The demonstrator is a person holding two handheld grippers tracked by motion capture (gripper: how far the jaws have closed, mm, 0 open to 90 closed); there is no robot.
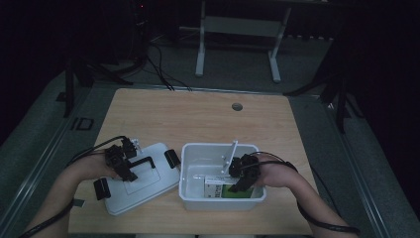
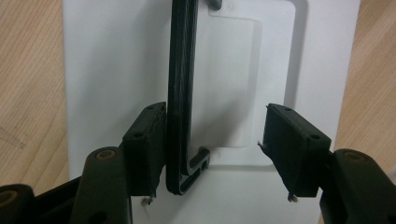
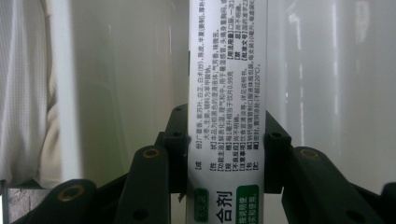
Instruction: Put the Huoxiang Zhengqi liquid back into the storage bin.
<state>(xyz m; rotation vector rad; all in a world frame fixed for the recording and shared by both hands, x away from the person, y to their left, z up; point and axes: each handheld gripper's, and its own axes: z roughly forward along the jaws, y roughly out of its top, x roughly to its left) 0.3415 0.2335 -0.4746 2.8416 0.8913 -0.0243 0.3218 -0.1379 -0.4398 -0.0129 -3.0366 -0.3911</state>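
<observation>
Gripping the medicine box [image 3: 227,93] edge-on, the right gripper [image 1: 243,174] holds it inside the white bin [image 1: 190,171], its long axis running straight ahead from the clamped jaws; left gripper [image 2: 212,149] jaws stand apart around the lid's handle [image 2: 180,93].

1. Left gripper [image 1: 120,161]: black body, blocky jaw pads, brass-coloured pivot screws on the jaw arms.
2. Right gripper [image 1: 243,174]: same black build, same brass-coloured pivots, small screws in the pad blocks.
3. Black cable trails from each gripper along the forearm.
4. Forearms bare, no sleeves in the high view.
</observation>
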